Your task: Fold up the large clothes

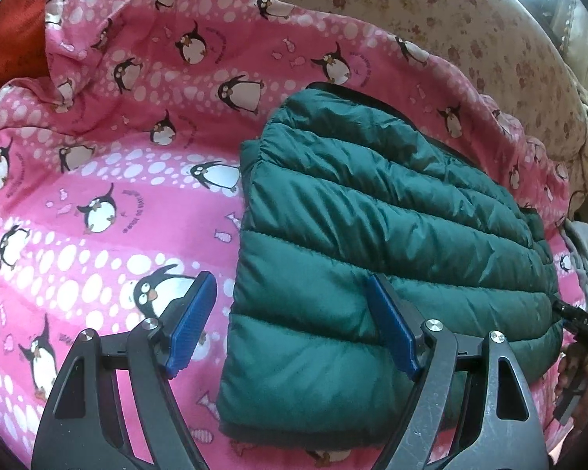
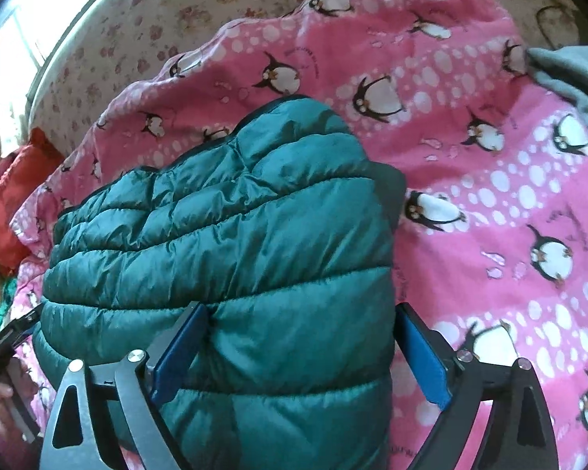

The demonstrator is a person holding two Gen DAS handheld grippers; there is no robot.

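Floral bedsheet (image 1: 431, 11), cream with small rose print, forms the background; a pink penguin-print blanket (image 1: 109, 180) is spread over it. Green quilted puffer jacket (image 1: 372, 235): folded into a compact padded block, lying flat on the blanket. Left tool (image 1: 290, 323): jaws apart, one blue pad over the jacket's near-left corner, the other over the blanket just beside the jacket's left edge; whether the inner pad touches the fabric cannot be told. Right tool (image 2: 305, 356): jaws spread wide, straddling the jacket's near-right corner, left pad against the quilting, right pad beside the jacket's right edge. Red cushion (image 2: 15, 196): beyond the jacket's far-left side. Grey cloth (image 2: 576, 74): well right of the jacket.
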